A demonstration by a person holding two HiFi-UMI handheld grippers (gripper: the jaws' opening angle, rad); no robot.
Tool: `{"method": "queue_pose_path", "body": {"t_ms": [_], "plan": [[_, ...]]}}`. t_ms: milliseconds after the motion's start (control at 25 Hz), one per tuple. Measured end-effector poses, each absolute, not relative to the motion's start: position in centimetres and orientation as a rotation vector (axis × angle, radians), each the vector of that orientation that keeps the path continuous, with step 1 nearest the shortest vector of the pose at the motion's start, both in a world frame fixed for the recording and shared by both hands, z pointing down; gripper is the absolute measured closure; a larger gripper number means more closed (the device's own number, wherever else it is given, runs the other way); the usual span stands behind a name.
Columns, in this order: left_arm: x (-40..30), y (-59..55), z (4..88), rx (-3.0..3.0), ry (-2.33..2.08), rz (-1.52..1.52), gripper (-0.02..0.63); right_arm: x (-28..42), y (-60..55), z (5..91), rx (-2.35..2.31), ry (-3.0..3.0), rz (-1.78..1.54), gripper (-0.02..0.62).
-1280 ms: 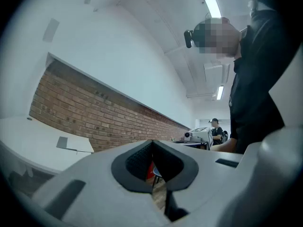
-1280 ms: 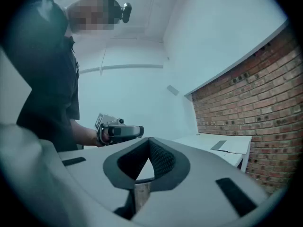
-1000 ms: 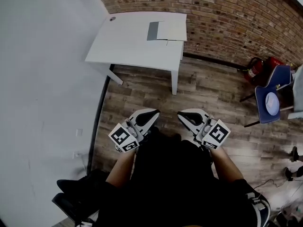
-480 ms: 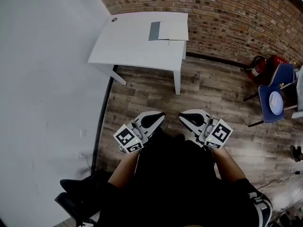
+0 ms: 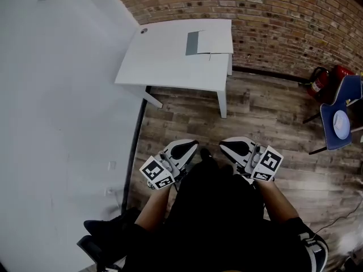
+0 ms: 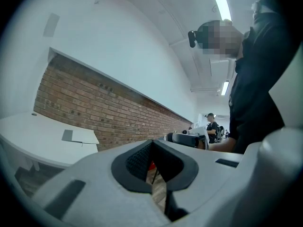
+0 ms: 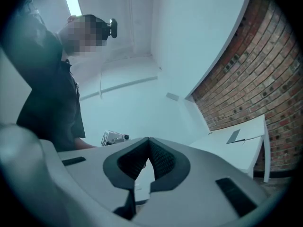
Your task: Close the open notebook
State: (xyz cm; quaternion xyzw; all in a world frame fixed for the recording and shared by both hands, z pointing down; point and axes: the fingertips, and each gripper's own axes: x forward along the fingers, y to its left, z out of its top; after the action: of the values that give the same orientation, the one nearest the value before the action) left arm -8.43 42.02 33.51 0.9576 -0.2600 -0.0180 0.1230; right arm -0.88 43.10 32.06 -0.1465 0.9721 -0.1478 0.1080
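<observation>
At frame top, open notebook [image 5: 210, 42] on table [image 5: 161, 64]; left gripper [image 5: 188, 147], right gripper [image 5: 228, 145] closed, empty: risk pushing notebook, not folding.

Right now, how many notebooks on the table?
1. The notebook lies open at the far right corner of the table, next to the brick wall. The head view shows the whole tabletop, so none is likely hidden.

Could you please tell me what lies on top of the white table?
An open notebook lies near the far edge of the table, with a small dark spot at one corner. Whatever is under the notebook is hidden.
</observation>
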Motion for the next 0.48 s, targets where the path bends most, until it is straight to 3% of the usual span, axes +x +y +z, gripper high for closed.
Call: {"method": "queue_pose_path", "body": {"t_ms": [480], "plan": [[-9.0,36.2,36.5,2.743,-0.679,-0.104,0.589,-2.3,37.3,34.3,-0.489,2.883,-0.54,0.589]]}}
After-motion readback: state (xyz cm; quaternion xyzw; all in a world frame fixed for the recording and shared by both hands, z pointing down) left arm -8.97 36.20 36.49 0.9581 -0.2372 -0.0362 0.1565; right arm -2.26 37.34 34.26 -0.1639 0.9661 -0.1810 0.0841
